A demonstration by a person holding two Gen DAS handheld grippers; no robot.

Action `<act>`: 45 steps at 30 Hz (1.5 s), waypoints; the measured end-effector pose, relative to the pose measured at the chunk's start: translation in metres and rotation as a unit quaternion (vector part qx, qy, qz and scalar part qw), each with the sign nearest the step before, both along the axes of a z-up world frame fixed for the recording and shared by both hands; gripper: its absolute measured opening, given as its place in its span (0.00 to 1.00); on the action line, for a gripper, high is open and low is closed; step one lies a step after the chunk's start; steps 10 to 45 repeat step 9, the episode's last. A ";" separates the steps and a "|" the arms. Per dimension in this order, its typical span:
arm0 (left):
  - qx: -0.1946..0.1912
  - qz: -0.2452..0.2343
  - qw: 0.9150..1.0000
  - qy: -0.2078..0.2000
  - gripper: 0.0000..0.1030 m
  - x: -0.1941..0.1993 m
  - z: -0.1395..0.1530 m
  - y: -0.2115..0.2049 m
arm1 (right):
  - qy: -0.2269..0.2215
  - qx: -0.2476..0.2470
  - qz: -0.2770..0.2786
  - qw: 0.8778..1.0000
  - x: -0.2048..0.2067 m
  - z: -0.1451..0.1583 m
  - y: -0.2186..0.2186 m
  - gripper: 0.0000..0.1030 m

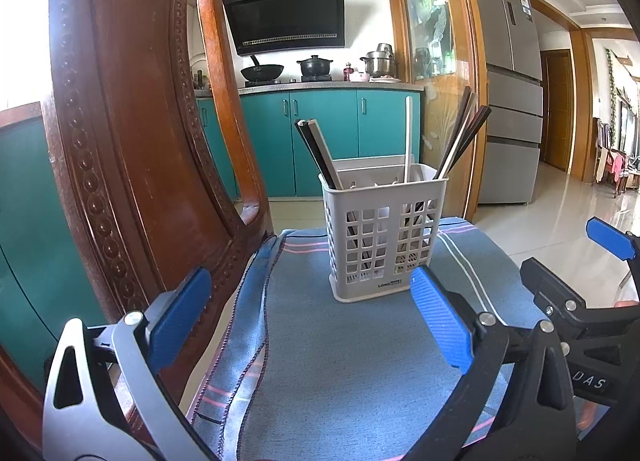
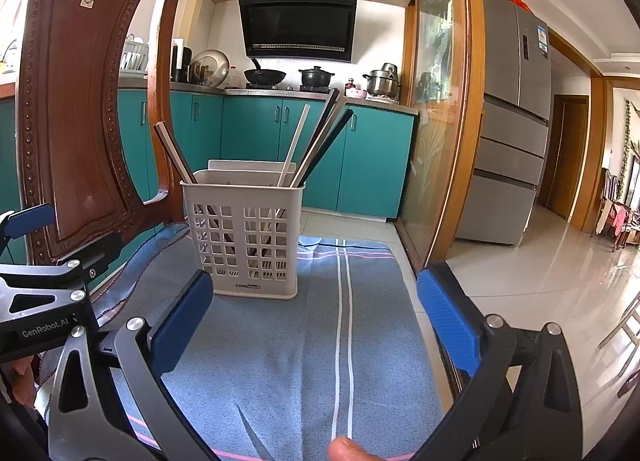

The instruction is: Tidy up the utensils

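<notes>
partly hidden on the left by the carved wooden chair back [image 1: 120, 133], with the kitchen counter behind cut off by it. lower down, only stubs of chopsticks [image 1: 316, 153] readable through the slotted walls of the grey utensil basket [image 1: 380, 245]; inner dividers hard to make out, so compartments cannot be told. dark and pale sticks leaning left, one white stick upright, a dark bunch fanning right. standing upright on the blue striped cloth [image 1: 340, 361], ahead of the left gripper [image 1: 310, 313], between the lines of its two blue pads, not touching. spread wide, nothing pinched. further right, the right gripper [image 2: 314, 319] likewise spread wide and empty, basket [image 2: 244, 237] ahead and a little left of centre, near its left pad. along the bottom edge, a fingertip [image 2: 346, 449] cut off by the frame.
</notes>
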State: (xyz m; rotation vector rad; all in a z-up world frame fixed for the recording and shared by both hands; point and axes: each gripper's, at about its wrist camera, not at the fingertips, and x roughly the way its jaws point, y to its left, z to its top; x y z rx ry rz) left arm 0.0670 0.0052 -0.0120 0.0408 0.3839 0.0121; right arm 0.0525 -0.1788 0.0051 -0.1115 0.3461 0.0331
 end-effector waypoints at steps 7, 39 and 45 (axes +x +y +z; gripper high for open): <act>0.000 0.000 1.000 0.005 0.97 0.001 0.001 -0.002 | 0.000 -0.001 -0.001 1.000 0.001 0.000 0.001 0.97; 0.003 0.000 1.000 0.007 0.97 0.002 0.000 -0.003 | 0.001 -0.001 -0.001 1.000 0.001 -0.001 0.001 0.97; 0.003 0.000 1.000 0.007 0.97 0.002 0.000 -0.003 | 0.001 -0.001 -0.001 1.000 0.001 -0.001 0.001 0.97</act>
